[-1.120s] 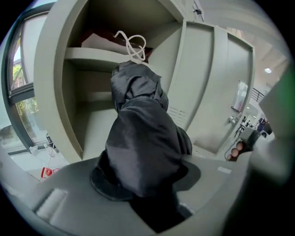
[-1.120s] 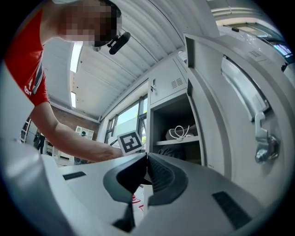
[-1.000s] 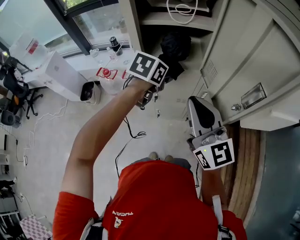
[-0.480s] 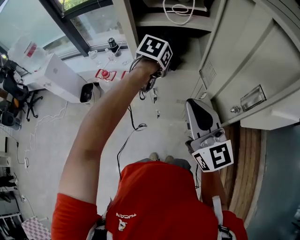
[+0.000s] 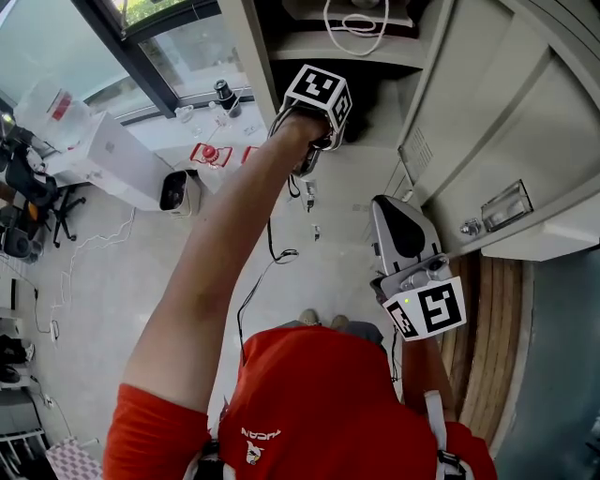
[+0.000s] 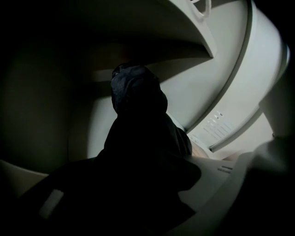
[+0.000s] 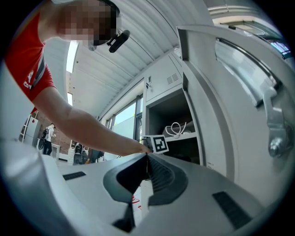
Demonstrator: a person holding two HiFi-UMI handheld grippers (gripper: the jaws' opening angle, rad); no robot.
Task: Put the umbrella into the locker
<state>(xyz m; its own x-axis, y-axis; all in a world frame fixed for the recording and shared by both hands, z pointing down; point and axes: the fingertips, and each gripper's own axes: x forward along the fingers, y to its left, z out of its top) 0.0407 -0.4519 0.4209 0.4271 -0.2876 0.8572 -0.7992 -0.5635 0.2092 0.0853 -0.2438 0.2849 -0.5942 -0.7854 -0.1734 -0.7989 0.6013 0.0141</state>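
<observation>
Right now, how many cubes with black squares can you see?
2. One cube is up at the locker opening; the other cube is lower, beside the open door.

Head view downward; gripper views toward locker [image 7: 163, 113]

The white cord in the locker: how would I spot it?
Find the open grey locker at the top of the head view. On its shelf lies the white cord, loosely coiled, the only pale looped thing inside.
</observation>
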